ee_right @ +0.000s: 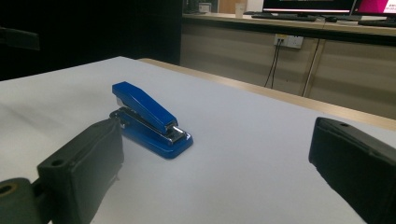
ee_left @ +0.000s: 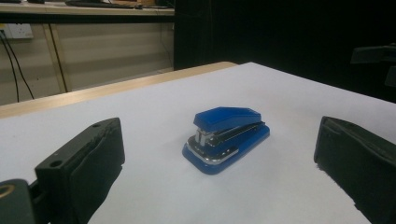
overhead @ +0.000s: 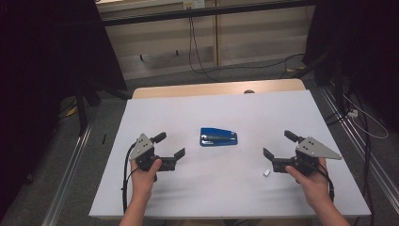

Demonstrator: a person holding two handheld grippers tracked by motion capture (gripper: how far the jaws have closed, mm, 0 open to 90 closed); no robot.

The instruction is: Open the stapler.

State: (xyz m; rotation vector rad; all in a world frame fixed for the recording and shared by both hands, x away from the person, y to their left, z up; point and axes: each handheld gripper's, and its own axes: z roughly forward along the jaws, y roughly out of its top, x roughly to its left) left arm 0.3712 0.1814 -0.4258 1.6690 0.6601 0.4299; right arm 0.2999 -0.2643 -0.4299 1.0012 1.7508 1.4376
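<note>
A blue stapler (overhead: 218, 137) lies flat near the middle of the white table (overhead: 216, 113). My left gripper (overhead: 170, 145) rests on the table to the stapler's left, jaws wide open and empty, facing it. On the other side my right gripper (overhead: 281, 145) also stands open and empty, pointed at the stapler. In the left gripper view the stapler (ee_left: 226, 137) sits ahead between the two black jaws, its metal front end toward the camera. The right gripper view shows the stapler (ee_right: 148, 120) ahead and left of centre, its top arm raised at the far end.
A small white scrap (overhead: 266, 173) lies on the table just below the right gripper's jaws. Beyond the table's wooden far edge (overhead: 211, 88) are cables on the floor and a pale cabinet wall. Metal rails run along both sides of the table.
</note>
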